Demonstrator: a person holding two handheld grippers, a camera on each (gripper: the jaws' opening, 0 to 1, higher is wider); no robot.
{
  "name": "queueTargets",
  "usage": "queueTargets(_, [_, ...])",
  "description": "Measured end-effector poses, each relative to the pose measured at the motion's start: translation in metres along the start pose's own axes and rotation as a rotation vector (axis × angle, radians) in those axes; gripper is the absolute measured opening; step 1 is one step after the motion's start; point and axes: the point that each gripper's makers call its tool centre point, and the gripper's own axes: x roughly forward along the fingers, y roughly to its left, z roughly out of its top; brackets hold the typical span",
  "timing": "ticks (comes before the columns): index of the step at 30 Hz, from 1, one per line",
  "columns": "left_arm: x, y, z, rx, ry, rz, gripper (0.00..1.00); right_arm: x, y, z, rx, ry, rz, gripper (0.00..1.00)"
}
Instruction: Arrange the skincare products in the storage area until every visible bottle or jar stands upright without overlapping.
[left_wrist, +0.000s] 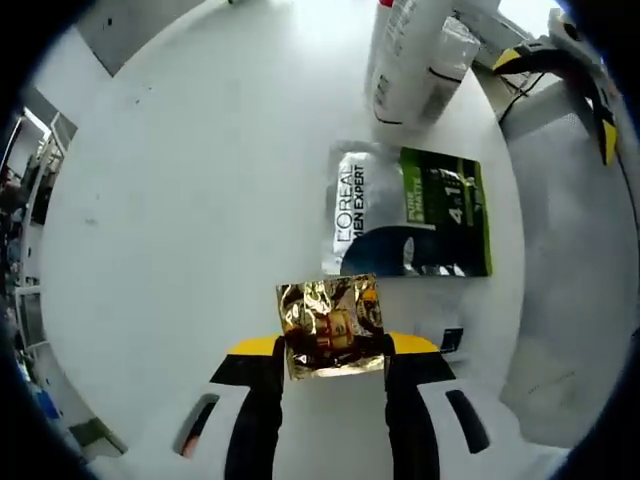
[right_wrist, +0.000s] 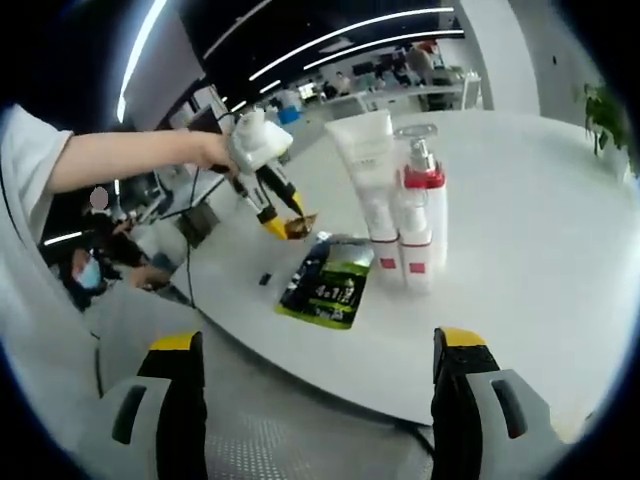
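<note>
Long ceiling light strips (right_wrist: 330, 40) give bright, even illumination, and glare washes out the white table (left_wrist: 200, 200) at its far edge beyond the bottles (left_wrist: 410, 60). The gold foil sachet (left_wrist: 330, 325) shows sharp specular glints. Fisheye distortion bends the table rim, and detail softens toward each view's edge.

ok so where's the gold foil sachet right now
The gold foil sachet is pinched between the left hand-held gripper jaws, held above the white table just short of the L'Oreal sachet lying flat.
</note>
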Motion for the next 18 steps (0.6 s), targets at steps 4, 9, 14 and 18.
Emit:
queueTargets(4, [0.004, -0.012, -0.005, 0.009, 0.007, -0.011, 0.41, 0.001, -0.001, 0.000, -0.006, 0.000, -0.005, 0.94])
queueTargets(9, [0.011, -0.017, -0.006, 0.035, 0.007, -0.015, 0.41, 0.001, -0.002, -0.001, -0.011, 0.001, -0.010, 0.94])
queueTargets(14, [0.011, -0.015, -0.005, 0.088, 0.028, -0.005, 0.40, 0.001, -0.001, -0.001, -0.019, 0.005, -0.016, 0.94])
queueTargets(18, [0.013, -0.018, -0.004, 0.094, 0.030, -0.014, 0.40, 0.001, -0.002, -0.002, -0.024, 0.009, -0.021, 0.94])
